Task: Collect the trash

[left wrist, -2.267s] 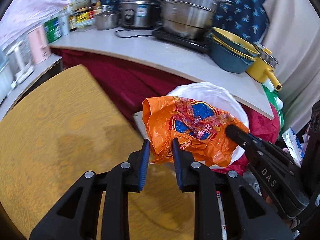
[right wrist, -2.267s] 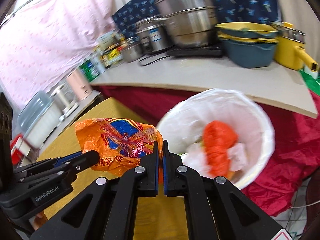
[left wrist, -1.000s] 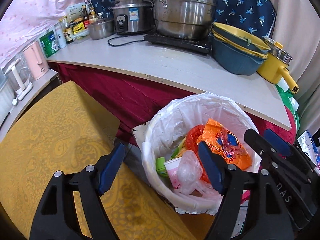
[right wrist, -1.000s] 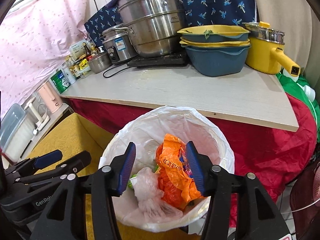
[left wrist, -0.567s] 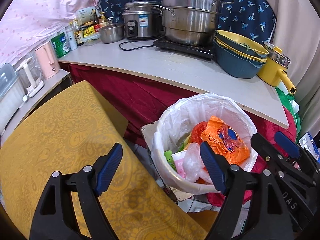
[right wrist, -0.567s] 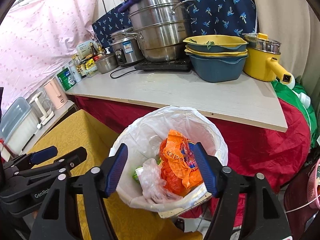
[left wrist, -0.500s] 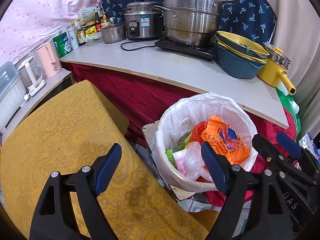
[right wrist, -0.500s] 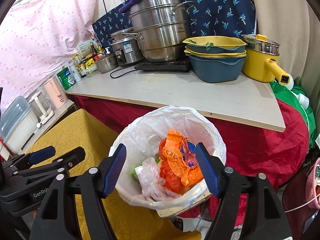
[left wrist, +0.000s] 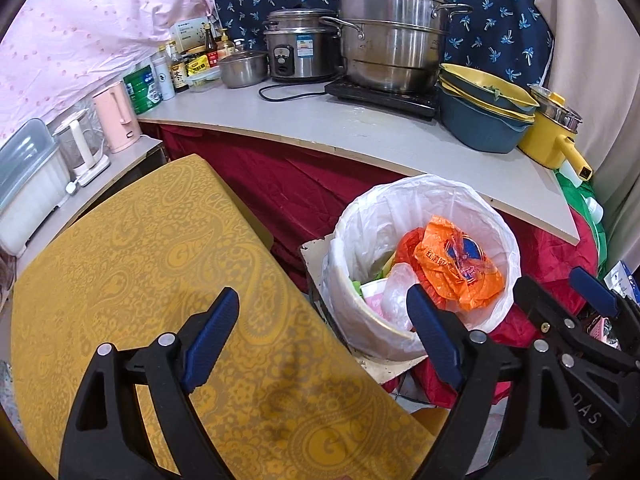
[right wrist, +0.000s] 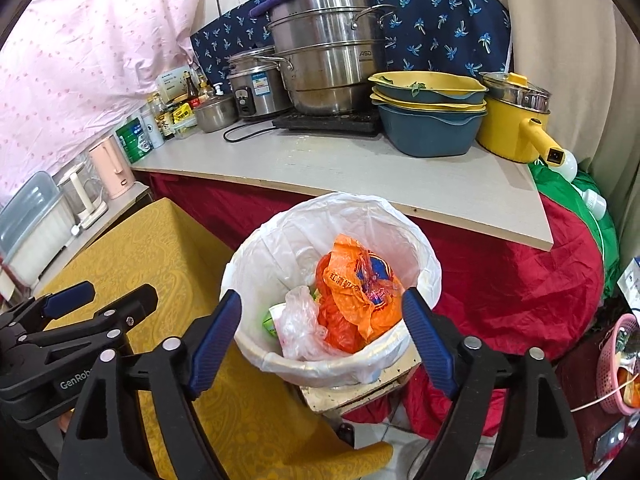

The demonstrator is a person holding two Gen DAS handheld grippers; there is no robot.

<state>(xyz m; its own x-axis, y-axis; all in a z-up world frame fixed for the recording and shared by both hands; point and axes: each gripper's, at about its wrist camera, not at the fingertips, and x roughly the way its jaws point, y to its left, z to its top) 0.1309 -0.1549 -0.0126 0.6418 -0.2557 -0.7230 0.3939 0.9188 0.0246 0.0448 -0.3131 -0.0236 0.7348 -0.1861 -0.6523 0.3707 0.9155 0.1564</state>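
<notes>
A crumpled orange plastic bag (left wrist: 456, 268) lies on top of other rubbish in the white-lined trash bin (left wrist: 496, 224); it also shows in the right wrist view (right wrist: 360, 280), in the bin (right wrist: 256, 256). My left gripper (left wrist: 320, 336) is open and empty, above the yellow table's edge, left of the bin. My right gripper (right wrist: 320, 324) is open and empty, raised above the bin's near rim. A clear plastic bag (right wrist: 300, 320) lies beside the orange one.
The yellow patterned table (left wrist: 140, 260) is at the left. A grey counter (left wrist: 360, 128) behind the bin carries steel pots (left wrist: 392, 28), stacked blue and yellow basins (left wrist: 484, 112) and a yellow pot (left wrist: 552, 128). Red cloth (right wrist: 520, 280) hangs under the counter. A pink basket (right wrist: 616, 360) is at right.
Both grippers let go of the orange bag, which dropped into the bin. Both opened wide and pulled back and up from the bin.
</notes>
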